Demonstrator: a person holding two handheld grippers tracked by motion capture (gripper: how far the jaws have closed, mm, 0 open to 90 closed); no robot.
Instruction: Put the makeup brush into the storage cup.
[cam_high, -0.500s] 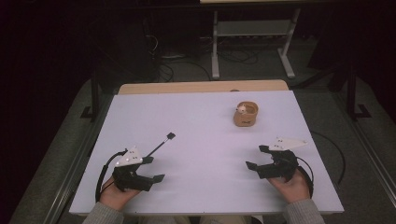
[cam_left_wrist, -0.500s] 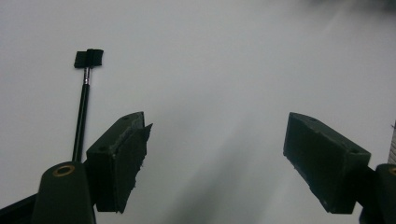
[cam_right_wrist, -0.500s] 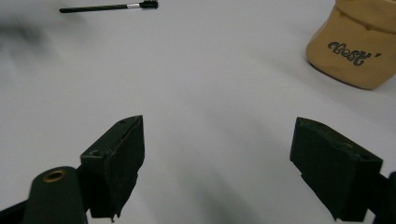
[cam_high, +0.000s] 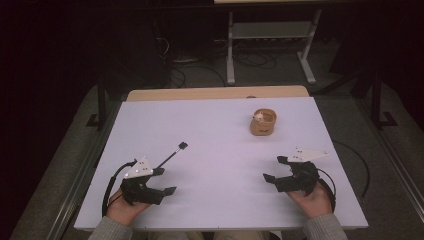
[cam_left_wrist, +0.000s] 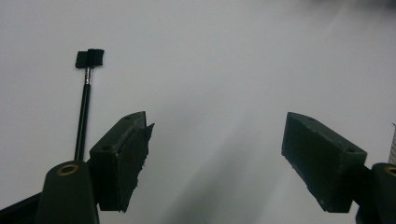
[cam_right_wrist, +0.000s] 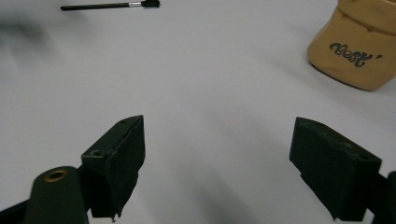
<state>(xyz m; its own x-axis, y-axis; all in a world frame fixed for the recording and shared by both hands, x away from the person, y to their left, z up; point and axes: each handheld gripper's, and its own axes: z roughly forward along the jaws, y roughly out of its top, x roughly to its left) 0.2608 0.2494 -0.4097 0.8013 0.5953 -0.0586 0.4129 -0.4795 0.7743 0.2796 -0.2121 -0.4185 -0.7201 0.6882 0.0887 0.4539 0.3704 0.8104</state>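
Note:
A thin black brush (cam_high: 172, 153) lies on the white table (cam_high: 215, 135), its flat head pointing away from me; it also lies ahead of the left jaw in the left gripper view (cam_left_wrist: 85, 102) and far off in the right gripper view (cam_right_wrist: 109, 6). A tan cup (cam_high: 263, 122) with a small white figure on its rim stands at the back right; the right gripper view shows dark lettering on the cup (cam_right_wrist: 362, 46). My left gripper (cam_high: 164, 181) rests near the front left edge, open and holding nothing. My right gripper (cam_high: 274, 169) rests at the front right, open and holding nothing too.
A wooden strip (cam_high: 215, 93) borders the table's far edge. Beyond it stand a metal stand (cam_high: 270, 45) and cables on a dark floor. Black cables trail from both grippers beside the table's side edges.

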